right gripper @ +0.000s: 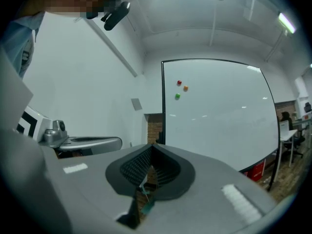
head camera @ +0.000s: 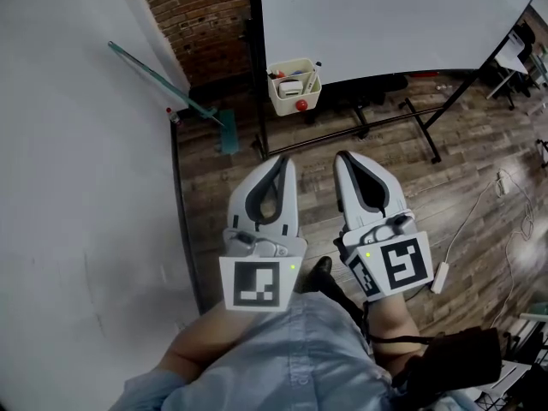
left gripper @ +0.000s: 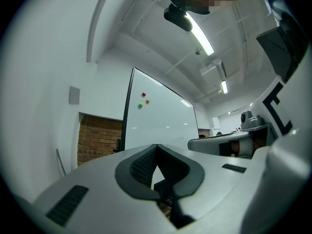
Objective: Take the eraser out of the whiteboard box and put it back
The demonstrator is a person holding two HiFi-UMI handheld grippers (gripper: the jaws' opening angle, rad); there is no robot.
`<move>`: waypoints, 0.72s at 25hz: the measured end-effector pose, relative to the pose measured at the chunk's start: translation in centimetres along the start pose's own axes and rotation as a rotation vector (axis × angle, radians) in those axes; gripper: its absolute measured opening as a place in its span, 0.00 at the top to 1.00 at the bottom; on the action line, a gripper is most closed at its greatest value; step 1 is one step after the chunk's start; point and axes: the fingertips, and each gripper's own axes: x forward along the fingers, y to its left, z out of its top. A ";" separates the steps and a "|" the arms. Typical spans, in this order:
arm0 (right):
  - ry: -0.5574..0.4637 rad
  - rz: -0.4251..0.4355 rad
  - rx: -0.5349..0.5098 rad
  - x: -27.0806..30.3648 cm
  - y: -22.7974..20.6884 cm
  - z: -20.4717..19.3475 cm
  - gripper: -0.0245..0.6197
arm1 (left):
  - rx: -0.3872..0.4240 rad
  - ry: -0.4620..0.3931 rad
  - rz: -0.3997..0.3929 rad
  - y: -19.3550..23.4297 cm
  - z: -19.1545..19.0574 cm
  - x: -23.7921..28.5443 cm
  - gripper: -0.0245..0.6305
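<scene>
Pointing side by side toward whiteboard [head camera: 385, 15]: left tool [head camera: 281, 163] and right tool [head camera: 344, 157], both well short of it. Left tool's jaws are closed tip to tip, nothing between. Right tool the same: closed, empty. Box [head camera: 294, 101] hangs at left post of whiteboard's stand, just under the board's lower edge. Eraser [head camera: 291, 86] lies inside box with markers. Three magnets [right gripper: 179, 83], red, orange, green, sit high on whiteboard. Wood floor [head camera: 462, 195] below; brick wall [head camera: 197, 15] behind.
</scene>
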 end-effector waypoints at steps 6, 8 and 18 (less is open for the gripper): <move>-0.018 -0.003 -0.006 2.5 -2.3 -0.1 0.96 | 0.010 0.008 0.012 1.1 -0.9 2.6 0.96; -0.019 0.009 -0.003 3.5 -3.1 -0.4 0.96 | 0.011 0.008 0.025 1.3 -1.2 3.9 0.96; 0.031 0.165 -0.004 10.2 -7.9 -2.8 0.96 | 0.061 0.001 0.136 2.9 -1.5 11.7 0.96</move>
